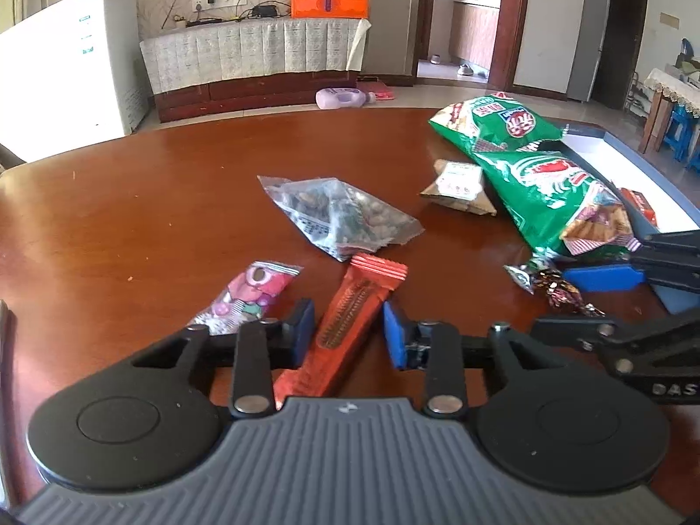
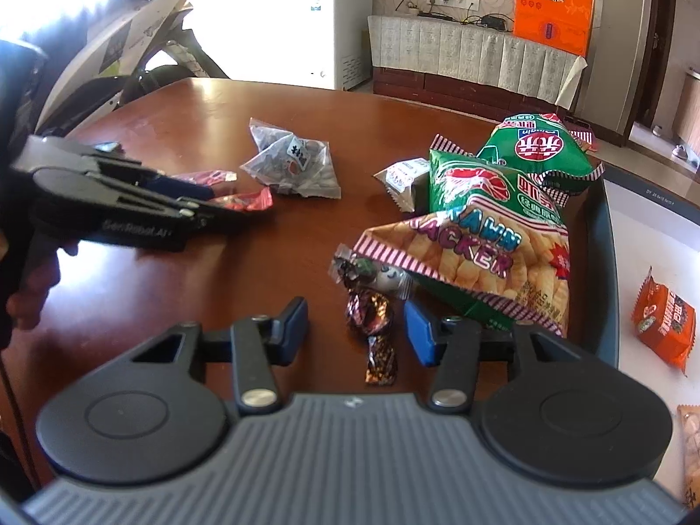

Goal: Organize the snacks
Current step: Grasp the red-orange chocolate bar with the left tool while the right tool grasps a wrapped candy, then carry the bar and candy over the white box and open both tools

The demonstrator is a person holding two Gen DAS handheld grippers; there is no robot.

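Pick-up step of snack sorting, both sides at once: left claw [image 1: 348, 334] narrowed around the red-orange bar packet [image 1: 350, 328] lying flat on the desk [image 1: 131, 201], pads just beside its edges, contact not confirmable. Right claw [image 2: 356, 332] part-open astride the dark foil candy [image 2: 372, 332], clear gaps either side, green prawn-cracker bag [image 2: 490, 236] just behind. Next likely needed: finish closing, lift, carry toward the blue-rimmed tray [image 2: 606, 227] at right.

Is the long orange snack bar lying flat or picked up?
Lying flat on the table. The orange snack bar sits between the left claw pads, which don't visibly press it.
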